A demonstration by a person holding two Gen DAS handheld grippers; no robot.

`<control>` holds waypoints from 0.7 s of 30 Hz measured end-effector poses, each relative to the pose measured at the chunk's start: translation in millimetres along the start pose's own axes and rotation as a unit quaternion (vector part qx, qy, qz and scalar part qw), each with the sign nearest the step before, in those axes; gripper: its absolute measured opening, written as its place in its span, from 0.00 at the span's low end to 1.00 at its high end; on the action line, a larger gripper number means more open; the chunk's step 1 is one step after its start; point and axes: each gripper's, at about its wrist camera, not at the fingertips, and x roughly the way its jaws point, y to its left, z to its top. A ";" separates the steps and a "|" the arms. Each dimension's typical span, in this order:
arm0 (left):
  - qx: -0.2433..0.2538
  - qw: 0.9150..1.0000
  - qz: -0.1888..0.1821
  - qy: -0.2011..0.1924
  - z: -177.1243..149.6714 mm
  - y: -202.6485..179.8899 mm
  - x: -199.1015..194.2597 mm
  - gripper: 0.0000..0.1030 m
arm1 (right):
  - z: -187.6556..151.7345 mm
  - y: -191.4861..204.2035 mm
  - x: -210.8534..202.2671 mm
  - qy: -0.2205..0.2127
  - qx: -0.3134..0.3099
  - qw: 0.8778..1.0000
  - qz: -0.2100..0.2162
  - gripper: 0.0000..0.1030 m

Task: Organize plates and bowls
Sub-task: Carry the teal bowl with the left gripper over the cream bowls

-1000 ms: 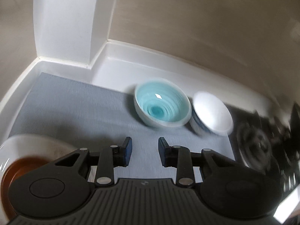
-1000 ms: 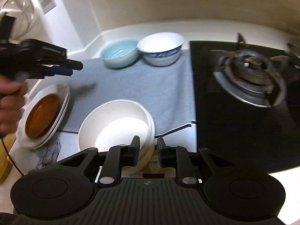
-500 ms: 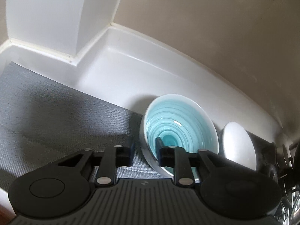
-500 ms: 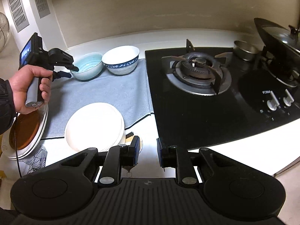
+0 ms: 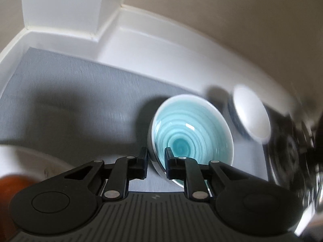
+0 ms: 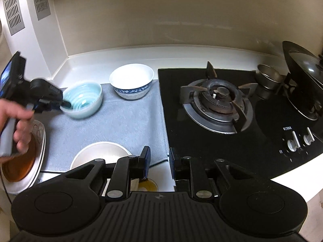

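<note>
My left gripper (image 5: 155,161) has its fingers straddling the near rim of the aqua bowl (image 5: 189,137) — one finger outside the wall, one inside, drawn in narrow on the rim after just closing. The bowl lies at twelve to one o'clock from those fingers, tipped toward me on the grey mat (image 5: 80,100), and it holds nothing. At two o'clock, just beside it, sits the white bowl with a blue band (image 6: 132,80), also empty.

My right gripper (image 6: 159,161) hovers farther back, fingers narrow with nothing between them. At its ten o'clock lies a cream plate stack (image 6: 101,153), and at nine a brown dish (image 6: 20,167) nested in white plates. The left hand is the nearer, so I judge nesting the bowls falls to it.
</note>
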 end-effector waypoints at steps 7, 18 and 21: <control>0.059 0.998 -0.036 0.009 -20.9 -6.7 -5.4 0.20 | 11.6 17.7 18.4 0.008 -0.009 1.000 0.015 0.21; 0.081 0.996 -0.035 -0.032 -5.6 -5.7 -11.0 0.20 | 34.6 33.5 43.0 0.008 -0.022 0.999 0.035 0.21; 0.093 0.995 -0.028 -0.034 -2.7 -8.0 -8.5 0.20 | 46.6 41.6 52.9 0.003 -0.025 0.999 0.046 0.21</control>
